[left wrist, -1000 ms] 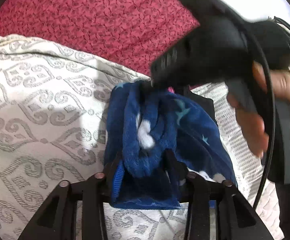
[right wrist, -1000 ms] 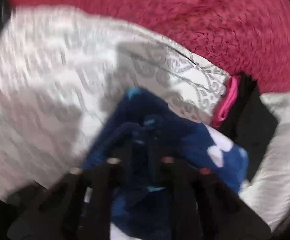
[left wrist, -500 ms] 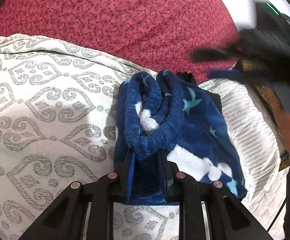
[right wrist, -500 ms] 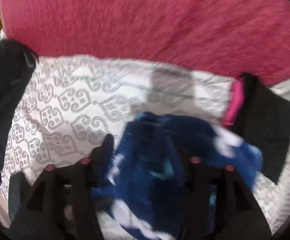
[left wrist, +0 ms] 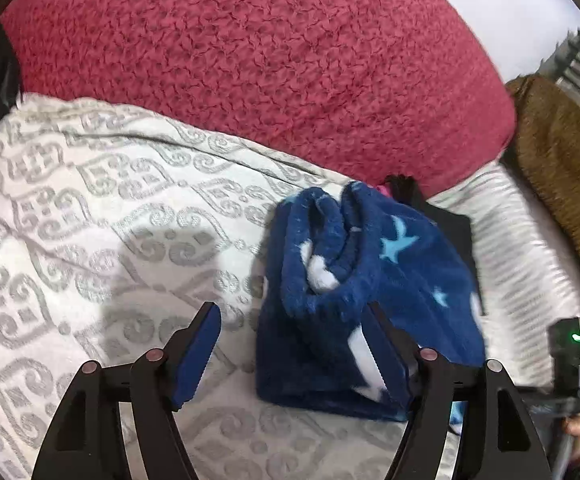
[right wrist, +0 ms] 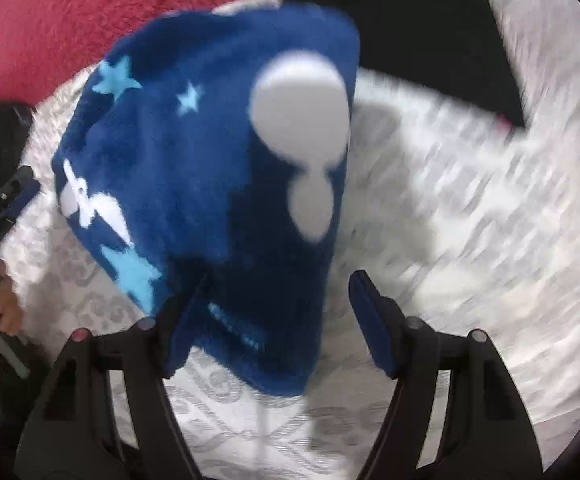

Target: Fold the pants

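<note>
The folded navy fleece pants (left wrist: 354, 292), with white and light-blue stars, lie in a compact bundle on the white patterned bedspread (left wrist: 90, 220). My left gripper (left wrist: 294, 336) is open; the bundle's near edge sits between its fingers, against the right finger (left wrist: 386, 352). In the right wrist view the pants (right wrist: 218, 152) fill the middle, blurred. My right gripper (right wrist: 274, 312) is open, with the pants' near end between its fingers. The right gripper's body also shows at the left wrist view's right edge (left wrist: 566, 360).
A red textured blanket (left wrist: 270, 64) covers the far side of the bed. A folded black garment with pink trim (left wrist: 446, 220) lies just behind the pants, also seen in the right wrist view (right wrist: 418, 32). A brown cloth (left wrist: 562, 168) lies at far right.
My left gripper has opened and let go of the pants' folded edge. My right gripper has swung round to the bundle's other side; the pants now rest on the bed.
</note>
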Demonstrator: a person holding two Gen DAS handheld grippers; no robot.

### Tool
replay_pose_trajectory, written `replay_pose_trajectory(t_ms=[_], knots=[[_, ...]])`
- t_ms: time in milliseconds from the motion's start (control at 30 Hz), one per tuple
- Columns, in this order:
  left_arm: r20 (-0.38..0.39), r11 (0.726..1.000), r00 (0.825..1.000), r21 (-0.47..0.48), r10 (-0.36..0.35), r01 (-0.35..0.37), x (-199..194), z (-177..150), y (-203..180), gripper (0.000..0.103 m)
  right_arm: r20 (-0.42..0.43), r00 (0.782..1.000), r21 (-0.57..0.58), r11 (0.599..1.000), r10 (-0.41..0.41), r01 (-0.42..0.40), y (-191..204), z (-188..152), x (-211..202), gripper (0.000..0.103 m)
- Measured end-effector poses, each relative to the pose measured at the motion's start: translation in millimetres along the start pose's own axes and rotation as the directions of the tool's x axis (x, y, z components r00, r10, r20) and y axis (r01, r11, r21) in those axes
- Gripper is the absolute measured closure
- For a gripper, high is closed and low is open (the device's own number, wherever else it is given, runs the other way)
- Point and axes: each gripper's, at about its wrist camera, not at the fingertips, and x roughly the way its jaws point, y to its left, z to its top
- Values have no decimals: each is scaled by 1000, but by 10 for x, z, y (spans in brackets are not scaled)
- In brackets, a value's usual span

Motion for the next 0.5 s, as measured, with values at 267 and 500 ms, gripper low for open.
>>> replay_pose_trajectory(t_ms=[267,500], knots=[[-58,957,977,222,204,-187,341,-275,-129,27,9,997,-23,996,83,-82,-126,-218,-108,31],[-92,973,981,170,172,-154,139,-210,-157,29,72,983,-3,986,168,-168,-367,-193,-227,31]])
